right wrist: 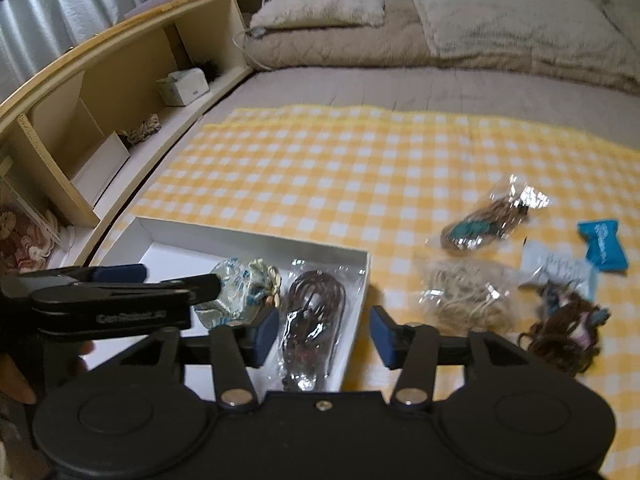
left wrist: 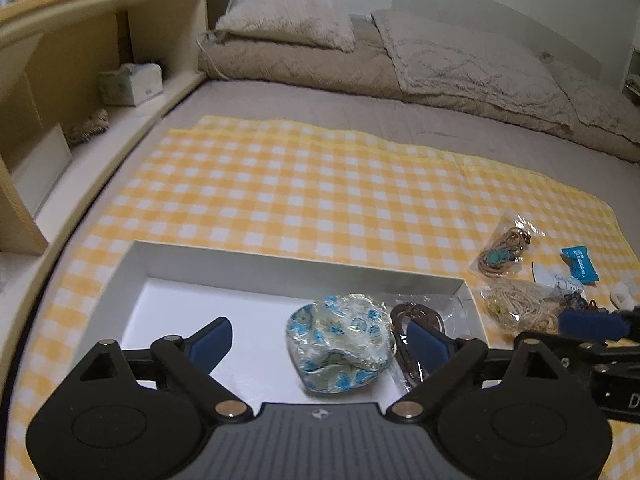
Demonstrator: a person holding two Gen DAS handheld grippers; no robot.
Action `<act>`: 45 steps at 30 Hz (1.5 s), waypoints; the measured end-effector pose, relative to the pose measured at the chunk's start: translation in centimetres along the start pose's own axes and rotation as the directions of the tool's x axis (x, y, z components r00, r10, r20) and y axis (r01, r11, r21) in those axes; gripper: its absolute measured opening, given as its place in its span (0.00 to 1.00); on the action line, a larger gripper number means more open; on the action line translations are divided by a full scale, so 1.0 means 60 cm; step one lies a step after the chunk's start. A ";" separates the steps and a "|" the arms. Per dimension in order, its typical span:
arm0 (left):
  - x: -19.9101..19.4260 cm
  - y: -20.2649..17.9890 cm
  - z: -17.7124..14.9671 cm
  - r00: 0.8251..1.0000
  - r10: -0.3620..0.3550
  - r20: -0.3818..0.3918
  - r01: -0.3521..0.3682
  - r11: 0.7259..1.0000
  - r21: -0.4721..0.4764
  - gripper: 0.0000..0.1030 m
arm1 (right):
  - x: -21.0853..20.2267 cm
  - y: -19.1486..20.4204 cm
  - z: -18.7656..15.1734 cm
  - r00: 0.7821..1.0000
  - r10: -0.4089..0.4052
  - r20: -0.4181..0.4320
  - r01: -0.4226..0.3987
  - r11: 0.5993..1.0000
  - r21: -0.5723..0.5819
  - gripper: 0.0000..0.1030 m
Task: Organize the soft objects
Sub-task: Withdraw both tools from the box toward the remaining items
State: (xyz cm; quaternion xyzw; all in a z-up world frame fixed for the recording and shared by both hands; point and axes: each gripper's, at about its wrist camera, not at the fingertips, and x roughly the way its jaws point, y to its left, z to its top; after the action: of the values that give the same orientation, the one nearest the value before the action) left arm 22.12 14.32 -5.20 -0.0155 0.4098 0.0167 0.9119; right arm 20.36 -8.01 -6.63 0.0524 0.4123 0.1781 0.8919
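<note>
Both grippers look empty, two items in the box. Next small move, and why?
Probably move the right gripper over to the cream cord packet, the nearest one outside the white box. Both the right and the left gripper are open with nothing between the pads; the floral pouch and dark cord packet already lie inside.

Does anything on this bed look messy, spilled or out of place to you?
Nothing is spilled or damaged. The white box holds a blue-flowered pouch and a bagged brown cord. Several bagged items, such as the cream cord bundle and a loose brown tangle, lie scattered on the yellow checked cloth, unsorted.
</note>
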 end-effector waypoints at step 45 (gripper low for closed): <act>-0.078 -0.139 0.022 0.986 -0.073 0.151 0.064 0.996 0.059 1.00 | -0.169 -0.183 -0.018 0.927 -0.303 0.221 0.308 0.951 0.013 1.00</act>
State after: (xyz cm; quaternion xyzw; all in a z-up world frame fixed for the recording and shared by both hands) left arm 20.37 5.95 -0.68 -0.0036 0.3382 -0.0245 0.9407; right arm 16.51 -21.98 -2.71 -0.0028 0.3121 0.0347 0.9494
